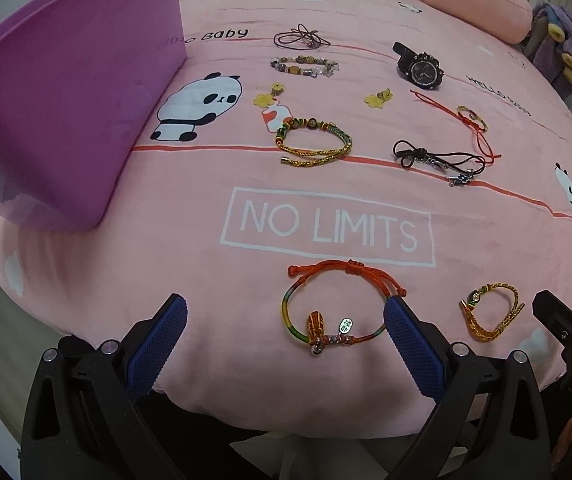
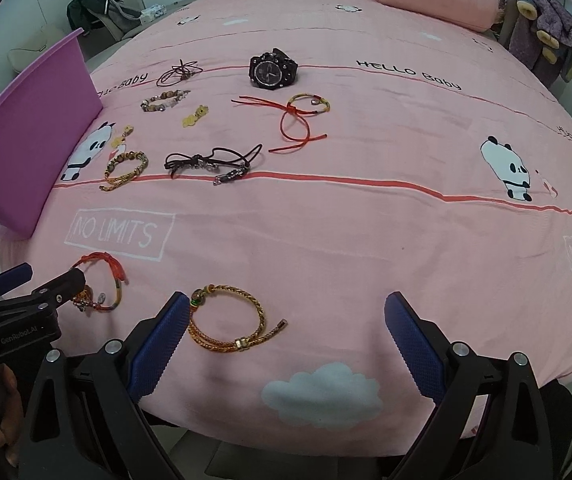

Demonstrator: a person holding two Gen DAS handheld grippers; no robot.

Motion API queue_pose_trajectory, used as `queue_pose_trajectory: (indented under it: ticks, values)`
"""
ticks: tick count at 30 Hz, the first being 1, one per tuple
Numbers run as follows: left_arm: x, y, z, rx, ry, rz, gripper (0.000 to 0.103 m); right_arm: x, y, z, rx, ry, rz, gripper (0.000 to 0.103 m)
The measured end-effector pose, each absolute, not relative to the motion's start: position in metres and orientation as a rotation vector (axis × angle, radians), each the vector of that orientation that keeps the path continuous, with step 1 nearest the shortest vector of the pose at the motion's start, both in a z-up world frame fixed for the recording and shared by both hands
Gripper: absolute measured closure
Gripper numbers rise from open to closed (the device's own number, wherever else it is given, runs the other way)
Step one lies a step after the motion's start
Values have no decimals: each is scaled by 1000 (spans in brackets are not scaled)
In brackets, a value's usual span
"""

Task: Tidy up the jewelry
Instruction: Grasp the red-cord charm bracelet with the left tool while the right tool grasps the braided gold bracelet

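Jewelry spread over a pink bedspread, both tongs wide apart and holding nothing.

Left wrist view: left gripper [image 1: 286, 332] spread wide, nothing between the blue pads; red-and-rainbow cord bracelet [image 1: 335, 306] flat on the pink bedspread [image 1: 190, 280] just ahead, its right edge touching the right-hand pad. Small gold braided bracelet [image 1: 489, 312] to its right, purple bin [image 1: 66, 112] upright at far left, black watch [image 1: 419, 66] and beaded bracelet [image 1: 303, 66] well beyond the "NO LIMITS" print. Right wrist view: right gripper [image 2: 286, 332] likewise fully parted and empty, gold braided bracelet [image 2: 232, 322] lying between the fingers nearer the left pad, black cord necklace [image 2: 214, 162] and red string bracelet [image 2: 299, 120] farther up the spread.
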State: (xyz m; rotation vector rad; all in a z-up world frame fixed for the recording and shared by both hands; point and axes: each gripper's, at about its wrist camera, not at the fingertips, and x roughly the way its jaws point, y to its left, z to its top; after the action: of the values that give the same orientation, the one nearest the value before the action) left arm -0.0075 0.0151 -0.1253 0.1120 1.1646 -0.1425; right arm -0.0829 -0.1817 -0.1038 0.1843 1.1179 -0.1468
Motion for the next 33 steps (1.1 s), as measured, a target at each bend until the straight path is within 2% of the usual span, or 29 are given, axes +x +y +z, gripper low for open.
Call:
queue_pose_trajectory:
  ticks: [21, 24, 29, 33]
  values:
    - [6, 16, -169, 89, 1201, -151, 6, -75, -179, -160, 90, 1227, -207, 11]
    - [5, 14, -170, 92, 1191, -149, 6, -75, -176, -160, 76, 1223, -204, 17]
    - [6, 18, -169, 50, 1179, -147, 7, -76, -166, -159, 30, 1209, -180, 36]
    - [4, 15, -167, 81, 1166, -142, 17, -75, -165, -158, 30, 1206, -166, 43]
